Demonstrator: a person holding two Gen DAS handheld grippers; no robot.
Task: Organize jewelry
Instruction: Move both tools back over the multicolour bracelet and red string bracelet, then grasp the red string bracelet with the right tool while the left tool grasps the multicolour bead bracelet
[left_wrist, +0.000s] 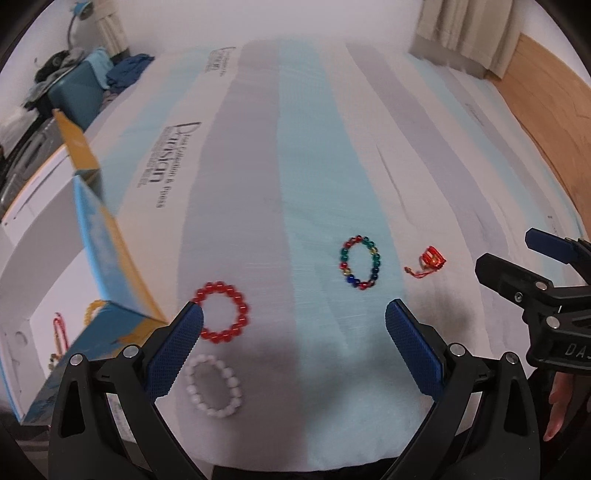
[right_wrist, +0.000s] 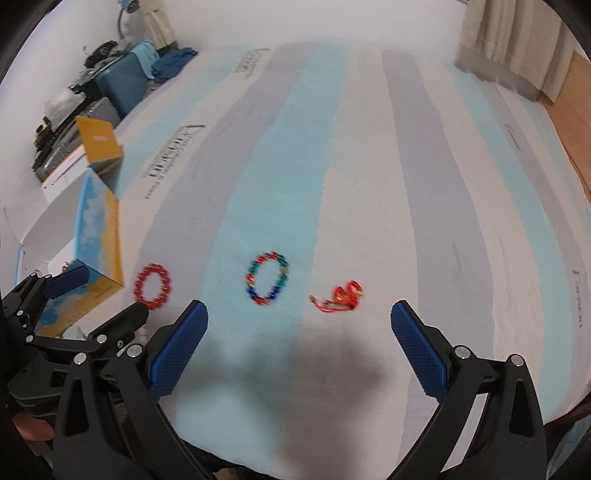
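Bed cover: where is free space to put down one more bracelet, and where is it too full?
Free: the wide striped cover beyond the multicolour bracelet and right of the red charm. Crowded: near the box, where the red bracelet and white bracelet lie close.

Glossy bead bracelets on matt striped cloth sheet; cardboard box

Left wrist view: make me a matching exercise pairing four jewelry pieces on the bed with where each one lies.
Things:
1. red bead bracelet
2. white bead bracelet
3. multicolour bead bracelet
4. red charm with cord

Places:
A. on the light blue stripe
B. nearest the camera, by the left tongs
C. farthest right, by the right tongs
D. beside the box corner

Pairs: 1-D, 2-B, 3-A, 4-C
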